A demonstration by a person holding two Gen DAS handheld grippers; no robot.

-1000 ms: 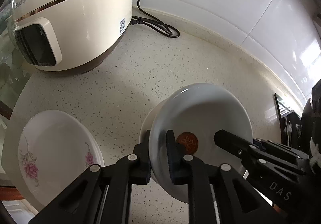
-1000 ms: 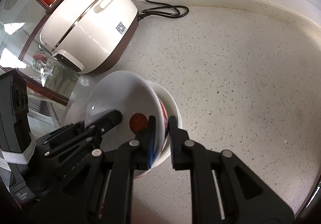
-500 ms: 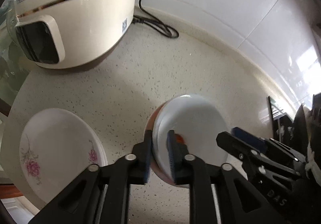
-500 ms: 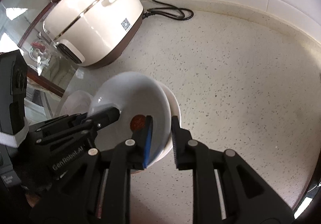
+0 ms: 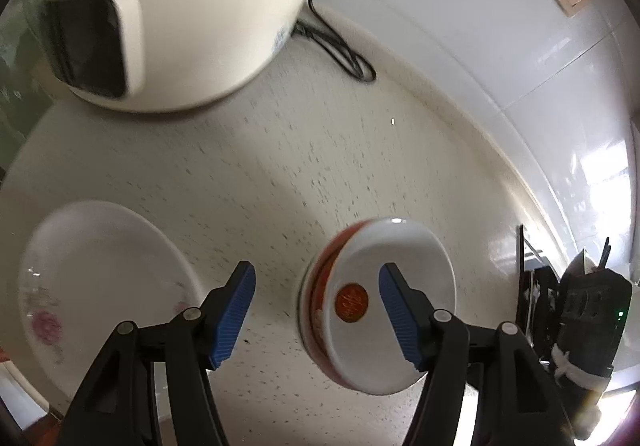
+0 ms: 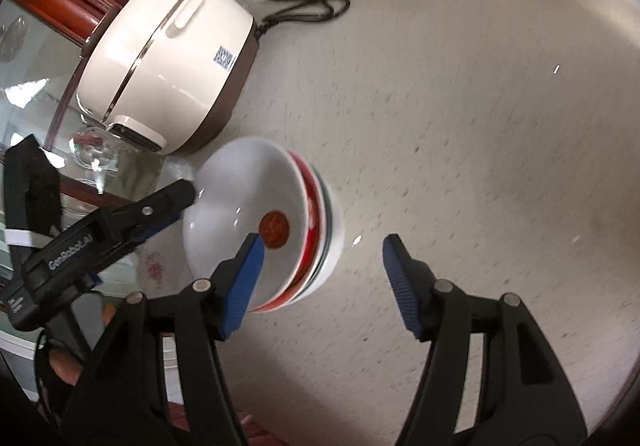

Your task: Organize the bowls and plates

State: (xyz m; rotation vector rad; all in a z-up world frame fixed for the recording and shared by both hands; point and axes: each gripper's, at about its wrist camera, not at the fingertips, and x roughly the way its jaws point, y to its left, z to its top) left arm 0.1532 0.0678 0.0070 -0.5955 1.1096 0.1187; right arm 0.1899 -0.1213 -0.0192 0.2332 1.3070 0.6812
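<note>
A white bowl with a red seal (image 5: 408, 254) (image 6: 244, 198) sits nested on top of a stack of red- and green-banded bowls on the speckled counter (image 6: 460, 118). My left gripper (image 5: 318, 312) hovers just in front of the stack, jaws opening; the bowl's left rim lies between the blue pads, which do not press on it. My right gripper (image 6: 324, 282) is on the opposite side, jaws also opening around the right rim without touching it. The left gripper (image 6: 184, 204) shows at the bowl's far edge in the right wrist view. A white plate with pink flowers (image 5: 100, 286) (image 6: 156, 270) lies left of the stack.
A cream rice cooker (image 5: 180, 14) (image 6: 168, 54) stands at the back left with its black cable (image 5: 340, 54) trailing along the tiled wall. A glass surface (image 6: 36, 66) borders the counter's left edge. A dark rack (image 5: 536, 286) stands at the right.
Both grippers were shut on opposite rims of the white bowl, holding it tilted above the stack. The bowl has come down into the stack, both grippers have opened and drawn back slightly.
</note>
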